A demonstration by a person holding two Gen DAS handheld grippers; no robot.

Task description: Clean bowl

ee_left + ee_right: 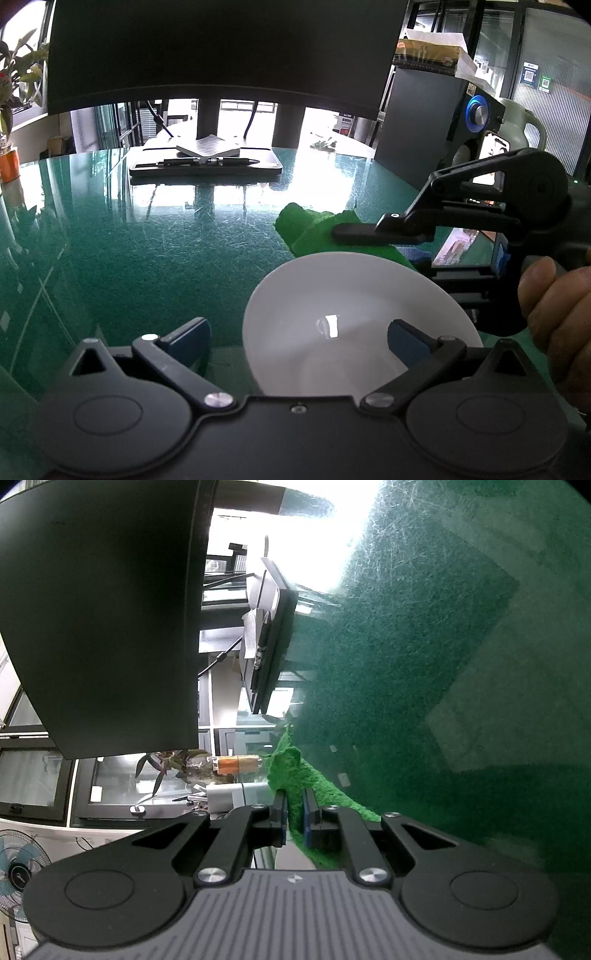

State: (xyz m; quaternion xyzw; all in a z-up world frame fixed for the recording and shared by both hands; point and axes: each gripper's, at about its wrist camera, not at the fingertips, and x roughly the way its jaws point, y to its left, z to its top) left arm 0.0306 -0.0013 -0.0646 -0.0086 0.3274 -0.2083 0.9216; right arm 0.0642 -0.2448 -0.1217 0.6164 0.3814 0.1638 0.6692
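White and glossy, the bowl [354, 321] sits nearest the left wrist camera, low on the green worktop [147, 236]. The left gripper [299, 334] is spread wide. Its right finger [406, 338] appears over the bowl's inside and its left finger [190, 334] stands outside the rim, so the wall lies between them, though I cannot tell whether either pad touches it. Nothing clamps the bowl, and that is the main risk as I judge it: a wiping push from the cloth could slide or spin it across the slick, scratched surface, or tip it onto its rim. Closing hard on a thin, smooth wall could also make it squirt out.

Just beyond the bowl's far rim, the right gripper [340, 232] is held sideways by a hand [557, 306]. In its own view the right gripper [294, 812] is pinching the green cloth [295, 775] between its pads, with much of the fabric hanging loose. That slack could bunch, drag on the worktop, or slip free under friction. The two tools are near each other, so a collision over the bowl is possible.

Farther back stand a dark monitor [221, 48] on its base [205, 164], a black box [424, 122], and a plant [18, 74].

Count: one bowl, one cloth, two grippers, one visible hand, one monitor.
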